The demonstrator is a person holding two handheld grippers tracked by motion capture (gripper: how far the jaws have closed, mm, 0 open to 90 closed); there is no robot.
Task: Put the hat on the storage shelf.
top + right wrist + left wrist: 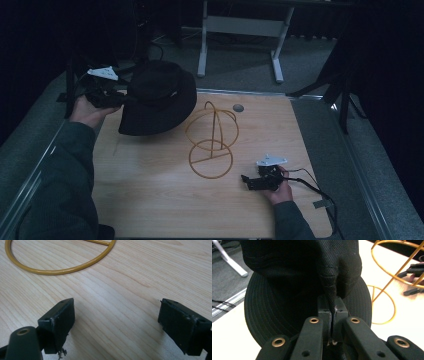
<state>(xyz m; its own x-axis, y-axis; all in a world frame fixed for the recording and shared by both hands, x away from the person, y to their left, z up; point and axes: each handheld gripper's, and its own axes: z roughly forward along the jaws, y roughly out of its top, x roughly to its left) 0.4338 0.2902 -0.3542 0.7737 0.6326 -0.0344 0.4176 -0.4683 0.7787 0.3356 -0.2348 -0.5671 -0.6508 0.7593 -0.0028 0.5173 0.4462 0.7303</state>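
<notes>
A black brimmed hat [157,97] hangs over the table's far left, lifted off the wood. My left gripper [120,97] is shut on a fold of its brim; in the left gripper view the black fabric [329,282] is pinched between the two pads [324,315]. Mid-table stands a yellow wire hat stand [211,140], a ring base with a round loop on top. Its base ring [57,266] lies just beyond my right gripper [117,322], which rests open and empty on the wood. In the high view the right gripper [246,180] sits to the right of the stand.
The wooden table [150,190] has a small grey disc [238,107] near its far edge. A piece of tape [322,203] sits by the right cable. Beyond the table are grey carpet and the white legs of a desk [240,30].
</notes>
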